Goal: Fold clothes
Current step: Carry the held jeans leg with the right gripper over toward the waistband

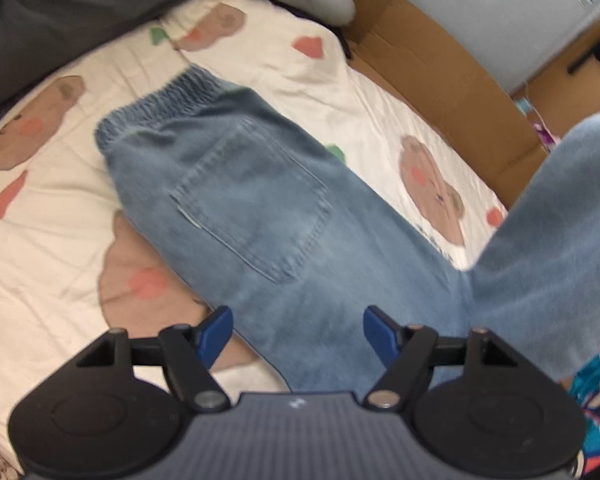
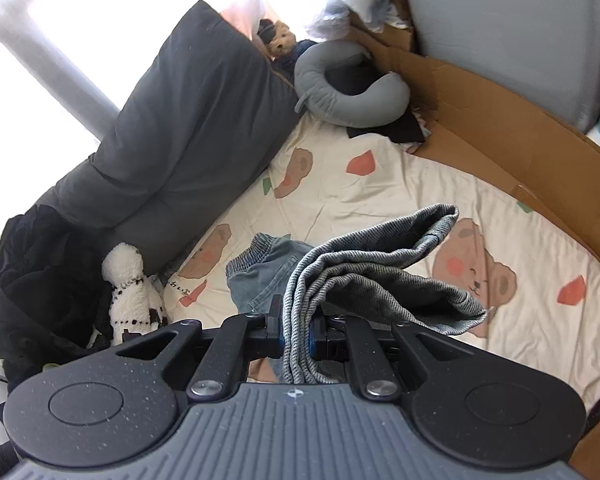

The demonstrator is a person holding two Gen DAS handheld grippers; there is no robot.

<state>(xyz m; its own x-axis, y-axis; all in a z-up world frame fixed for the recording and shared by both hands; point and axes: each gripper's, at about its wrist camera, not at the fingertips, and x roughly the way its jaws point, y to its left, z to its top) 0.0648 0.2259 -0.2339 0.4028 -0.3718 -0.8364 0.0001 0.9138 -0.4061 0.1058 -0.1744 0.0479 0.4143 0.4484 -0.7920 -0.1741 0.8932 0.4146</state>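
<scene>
Blue jeans (image 1: pixel 252 200) lie on the bed sheet (image 1: pixel 60 208), elastic waistband at the far end and back pocket facing up. My left gripper (image 1: pixel 298 328) hovers just above the thigh part, jaws open, with nothing between its blue fingertips (image 1: pixel 216 334). One end of the trouser legs (image 1: pixel 560 220) rises off the bed at the right. In the right wrist view that bunched leg end (image 2: pixel 380 264) hangs from my right gripper (image 2: pixel 296 332), which is shut on it. The waistband (image 2: pixel 260 264) shows on the sheet beyond it.
A dark grey cushion (image 2: pixel 188 128) lines the left side of the bed. Cardboard (image 2: pixel 500 128) walls the right side. A grey neck pillow (image 2: pixel 340 92) lies at the far end. A white plush toy (image 2: pixel 132 296) and dark clothing (image 2: pixel 40 280) sit at the left.
</scene>
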